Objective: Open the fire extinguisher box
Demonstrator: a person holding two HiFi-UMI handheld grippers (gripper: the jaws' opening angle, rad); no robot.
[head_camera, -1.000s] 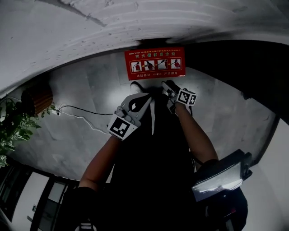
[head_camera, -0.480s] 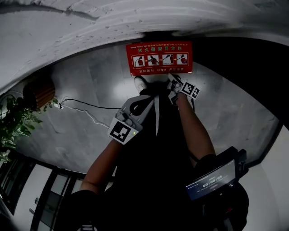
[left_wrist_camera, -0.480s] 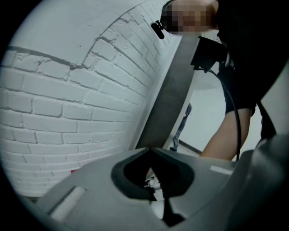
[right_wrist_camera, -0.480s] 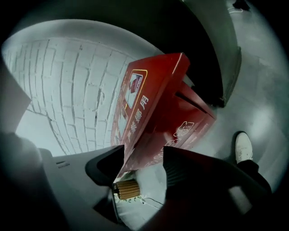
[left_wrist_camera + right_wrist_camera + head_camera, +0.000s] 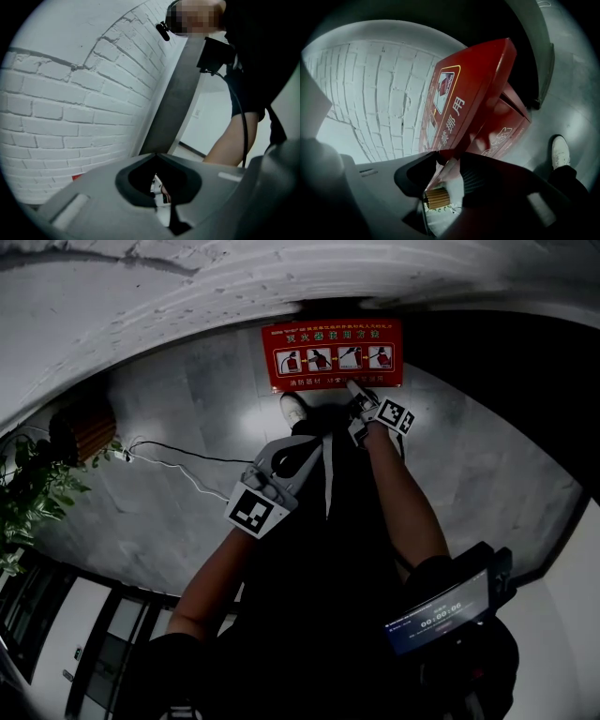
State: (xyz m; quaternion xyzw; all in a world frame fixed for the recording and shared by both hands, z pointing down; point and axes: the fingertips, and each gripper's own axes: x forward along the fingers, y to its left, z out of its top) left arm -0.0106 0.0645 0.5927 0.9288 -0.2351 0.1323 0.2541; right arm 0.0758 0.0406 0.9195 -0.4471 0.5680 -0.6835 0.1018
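Note:
The red fire extinguisher box [image 5: 333, 352] stands on the floor against the white brick wall, with picture instructions on its top lid. My right gripper [image 5: 357, 392] is at the lid's front edge. In the right gripper view the lid [image 5: 464, 103] is tilted up off the box body [image 5: 506, 126]. Its thin edge runs between the closing jaws of the right gripper [image 5: 449, 159], and the pads touch it. My left gripper [image 5: 292, 439] hangs back over the person's dark trousers. In its own view the left gripper [image 5: 157, 157] has its jaws together on nothing.
A white shoe [image 5: 292, 407] stands just before the box. A black cable [image 5: 178, 465] runs across the grey floor to a wooden thing [image 5: 80, 432]. A green plant [image 5: 28, 493] is at the left. A lit screen [image 5: 441, 610] hangs at the person's right side.
My right gripper has moved forward from beside the trousers to the box's front edge. The left gripper has barely shifted.

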